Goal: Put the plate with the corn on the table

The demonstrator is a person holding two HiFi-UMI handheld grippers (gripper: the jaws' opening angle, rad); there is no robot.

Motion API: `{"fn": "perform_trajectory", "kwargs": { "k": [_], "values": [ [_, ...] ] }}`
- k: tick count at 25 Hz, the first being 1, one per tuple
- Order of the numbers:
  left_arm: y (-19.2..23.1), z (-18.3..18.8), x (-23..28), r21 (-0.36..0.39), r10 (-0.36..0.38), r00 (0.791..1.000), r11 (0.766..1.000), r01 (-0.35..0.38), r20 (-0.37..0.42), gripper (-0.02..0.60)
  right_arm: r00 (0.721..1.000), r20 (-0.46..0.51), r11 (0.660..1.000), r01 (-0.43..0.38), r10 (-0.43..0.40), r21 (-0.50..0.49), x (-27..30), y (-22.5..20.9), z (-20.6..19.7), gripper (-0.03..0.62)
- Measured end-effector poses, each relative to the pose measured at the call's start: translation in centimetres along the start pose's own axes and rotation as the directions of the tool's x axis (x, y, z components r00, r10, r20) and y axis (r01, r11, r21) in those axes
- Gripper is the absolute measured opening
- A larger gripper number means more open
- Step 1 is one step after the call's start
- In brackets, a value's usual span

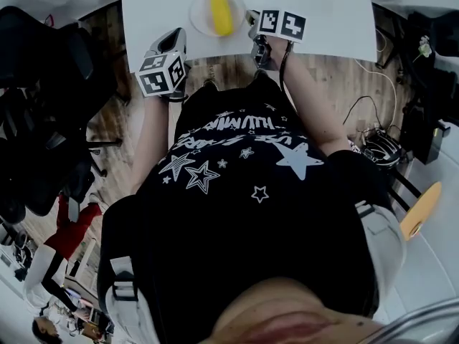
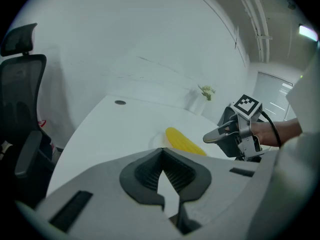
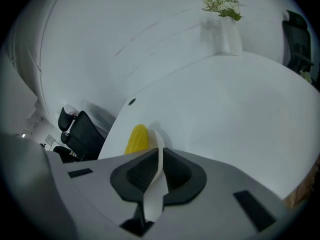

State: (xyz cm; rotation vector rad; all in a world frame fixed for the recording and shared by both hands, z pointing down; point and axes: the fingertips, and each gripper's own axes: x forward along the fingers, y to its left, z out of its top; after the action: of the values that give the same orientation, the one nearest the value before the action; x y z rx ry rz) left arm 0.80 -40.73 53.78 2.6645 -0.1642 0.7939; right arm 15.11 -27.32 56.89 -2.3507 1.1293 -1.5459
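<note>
Right gripper (image 3: 159, 156) pinched plate (image 1: 203, 18) rim at 3 o'clock, likely to steady corn (image 1: 220, 11) on table (image 1: 326, 9); left gripper (image 2: 162, 155) closed, empty, 8 o'clock.

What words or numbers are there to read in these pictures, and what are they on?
Shirt: white letters among stars, upside down, too blurred to read.
Left gripper, right gripper: only black-and-white square patterns, no words.
Plate, corn, table: no print.
</note>
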Motion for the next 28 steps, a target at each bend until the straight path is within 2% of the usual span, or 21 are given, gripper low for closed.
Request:
{"fn": "perform_trajectory", "kwargs": {
  "k": [4, 8, 11, 14, 18, 23, 28],
  "values": [
    [-1.6, 0.7, 0.1, -0.010, 0.035, 0.999, 0.999, -0.035, 0.022, 0.005, 0.999, -0.016, 0.999, -0.039, 0.039, -0.036, -0.5, -0.8, 1.2, 0.028],
    [-2.8, 0.9, -0.1, -0.041, 0.100, 0.994, 0.994, -0.098, 0.047, 0.005, 0.995, -0.049, 0.992, -0.092, 0.088, -0.088, -1.3, -1.3, 1.8, 0.025],
    [-4.2, 1.5, -0.4, -0.078, 0.165, 0.983, 0.984, -0.159, 0.084, 0.005, 0.988, -0.085, 0.979, -0.137, 0.125, -0.149, -1.9, -2.0, 2.6, 0.020],
    [-5.4, 1.4, -0.8, -0.107, 0.219, 0.969, 0.972, -0.207, 0.113, 0.005, 0.979, -0.123, 0.968, -0.185, 0.165, -0.171, -2.1, -2.5, 2.9, 0.015],
    [-7.4, 0.5, -0.9, -0.156, 0.288, 0.949, 0.951, -0.268, 0.124, 0.005, 0.960, -0.167, 0.943, -0.256, 0.223, -0.213, -3.2, -3.0, 2.9, 0.014],
    [-12.8, -1.8, -0.9, -0.212, 0.360, 0.926, 0.919, -0.332, 0.113, 0.005, 0.929, -0.246, 0.898, -0.342, 0.278, -0.276, -5.4, -5.4, 2.5, 0.006],
    [-16.5, -3.5, -1.5, -0.257, 0.425, 0.897, 0.886, -0.386, 0.117, 0.005, 0.899, -0.292, 0.862, -0.410, 0.327, -0.298, -7.4, -6.8, 2.0, 0.006]
  ]
}}
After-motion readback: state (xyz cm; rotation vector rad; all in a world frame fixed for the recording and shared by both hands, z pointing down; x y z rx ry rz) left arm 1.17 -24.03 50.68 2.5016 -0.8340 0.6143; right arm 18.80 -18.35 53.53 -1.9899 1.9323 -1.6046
